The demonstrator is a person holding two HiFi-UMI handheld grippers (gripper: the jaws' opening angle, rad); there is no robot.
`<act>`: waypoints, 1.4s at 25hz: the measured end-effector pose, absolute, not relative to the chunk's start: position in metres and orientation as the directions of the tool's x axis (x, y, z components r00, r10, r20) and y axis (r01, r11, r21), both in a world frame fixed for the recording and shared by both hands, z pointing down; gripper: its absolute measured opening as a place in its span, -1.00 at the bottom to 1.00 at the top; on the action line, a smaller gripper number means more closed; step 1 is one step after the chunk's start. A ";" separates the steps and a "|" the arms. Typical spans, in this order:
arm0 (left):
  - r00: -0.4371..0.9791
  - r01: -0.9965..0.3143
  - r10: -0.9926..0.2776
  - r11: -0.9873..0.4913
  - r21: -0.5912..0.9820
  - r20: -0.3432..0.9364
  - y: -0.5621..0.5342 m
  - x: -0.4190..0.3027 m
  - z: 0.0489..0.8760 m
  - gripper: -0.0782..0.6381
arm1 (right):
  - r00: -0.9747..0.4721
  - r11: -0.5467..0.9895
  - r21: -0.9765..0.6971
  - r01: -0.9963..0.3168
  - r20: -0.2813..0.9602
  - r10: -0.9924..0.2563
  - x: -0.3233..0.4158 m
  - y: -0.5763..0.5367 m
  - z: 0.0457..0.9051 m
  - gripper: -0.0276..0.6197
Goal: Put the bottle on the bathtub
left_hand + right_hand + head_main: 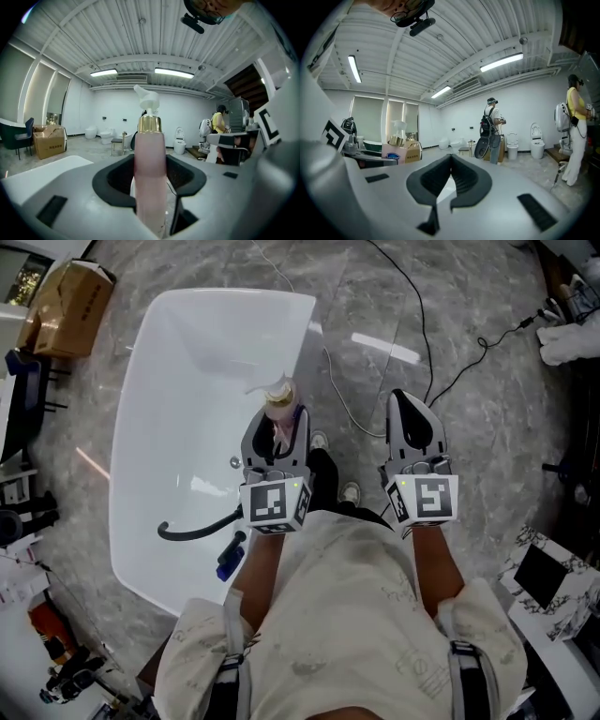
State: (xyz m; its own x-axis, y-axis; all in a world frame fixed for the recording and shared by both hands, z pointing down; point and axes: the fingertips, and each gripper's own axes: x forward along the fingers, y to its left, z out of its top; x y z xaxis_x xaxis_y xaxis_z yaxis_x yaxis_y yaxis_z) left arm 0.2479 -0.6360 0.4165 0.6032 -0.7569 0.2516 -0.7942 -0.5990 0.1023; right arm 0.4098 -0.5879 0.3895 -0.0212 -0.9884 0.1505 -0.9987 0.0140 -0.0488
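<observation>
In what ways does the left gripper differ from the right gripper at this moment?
The left gripper holds a pink bottle upright between its fingers; the right gripper holds nothing. The left gripper's fingers stand apart around the pink bottle; the right gripper's fingers are closed together. In the head view the left gripper appears over the edge of the bathtub, the right gripper over the marble floor. Both point forward, side by side.

No print can be read: the brown cardboard box [67,307] at the head view's upper left carries dark lettering (too small and blurred to make out).
</observation>
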 end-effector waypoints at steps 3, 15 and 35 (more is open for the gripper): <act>0.602 -0.794 -0.748 -0.598 0.108 0.281 -0.668 0.248 0.432 -0.20 | -0.042 0.035 -0.041 -0.999 0.183 -0.982 0.408 -0.625 0.401 -0.95; 0.554 -0.823 -0.712 -0.547 0.153 0.431 -0.767 0.234 0.521 -0.20 | -0.123 0.111 -0.059 -0.992 0.274 -0.954 0.374 -0.733 0.450 -0.95; 0.478 -0.857 -0.657 -0.494 0.146 0.584 -0.848 0.221 0.643 -0.21 | -0.137 0.129 -0.045 -0.991 0.373 -0.918 0.360 -0.797 0.489 -0.95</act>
